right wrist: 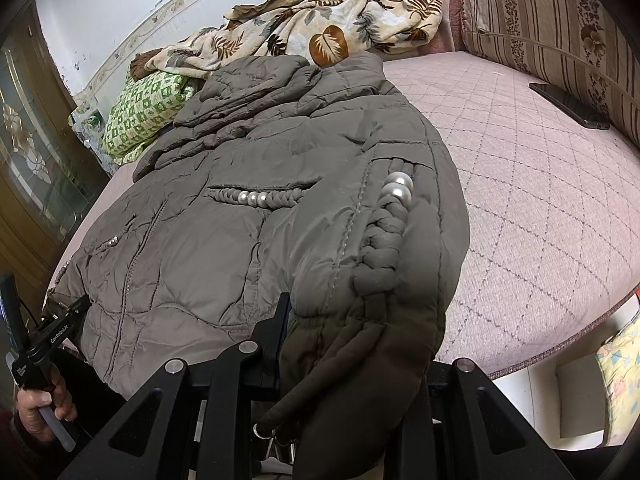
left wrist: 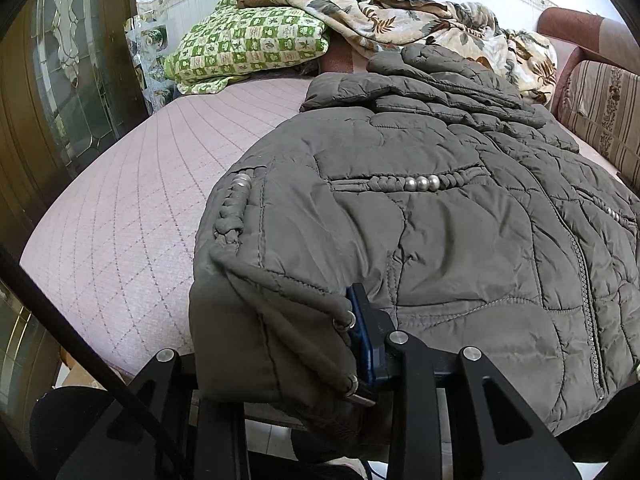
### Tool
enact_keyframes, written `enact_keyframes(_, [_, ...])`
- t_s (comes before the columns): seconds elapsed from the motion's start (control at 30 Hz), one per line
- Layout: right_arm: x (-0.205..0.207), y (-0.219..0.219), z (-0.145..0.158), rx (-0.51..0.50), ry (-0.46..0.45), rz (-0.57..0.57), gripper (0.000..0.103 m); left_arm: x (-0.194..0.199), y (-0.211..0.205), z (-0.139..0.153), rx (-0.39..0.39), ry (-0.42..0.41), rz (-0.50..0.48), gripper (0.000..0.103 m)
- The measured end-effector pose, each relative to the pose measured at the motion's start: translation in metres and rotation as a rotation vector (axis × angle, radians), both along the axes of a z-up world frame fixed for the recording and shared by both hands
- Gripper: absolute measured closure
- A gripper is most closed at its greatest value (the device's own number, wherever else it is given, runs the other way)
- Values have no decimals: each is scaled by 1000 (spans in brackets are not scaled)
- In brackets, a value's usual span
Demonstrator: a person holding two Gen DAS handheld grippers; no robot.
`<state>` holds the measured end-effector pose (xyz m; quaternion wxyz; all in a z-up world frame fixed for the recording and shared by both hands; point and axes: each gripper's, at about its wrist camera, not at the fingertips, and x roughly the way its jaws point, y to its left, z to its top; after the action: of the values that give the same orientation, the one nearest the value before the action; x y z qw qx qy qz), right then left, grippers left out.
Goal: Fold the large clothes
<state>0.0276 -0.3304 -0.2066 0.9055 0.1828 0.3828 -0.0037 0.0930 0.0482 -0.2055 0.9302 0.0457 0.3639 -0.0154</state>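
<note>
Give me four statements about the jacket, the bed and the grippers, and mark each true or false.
1. The grey jacket lies on the pink quilted bed. True.
2. The left gripper hangs open, clear of the jacket. False: it is shut on the jacket's hem corner.
3. A dark phone lies on the bed near the striped cushion. True.
4. The green checked pillow rests on top of the jacket. False: it lies beyond it, by the wall.

The quilted jacket [left wrist: 440,240] is grey-brown with pearl-white beads [left wrist: 422,182]. Under it, the mattress [left wrist: 132,208] is dusty pink with grey diamond stitching. Behind the jacket sit a green-and-cream checked pillow [left wrist: 248,46] and a beige blanket [right wrist: 320,20] with brown leaves.
</note>
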Motion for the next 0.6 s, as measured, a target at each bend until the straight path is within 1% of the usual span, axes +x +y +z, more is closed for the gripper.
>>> enact_keyframes(0.6, [-2, 2, 5, 5, -12, -4, 75, 0, 0, 0, 2, -1, 1, 72])
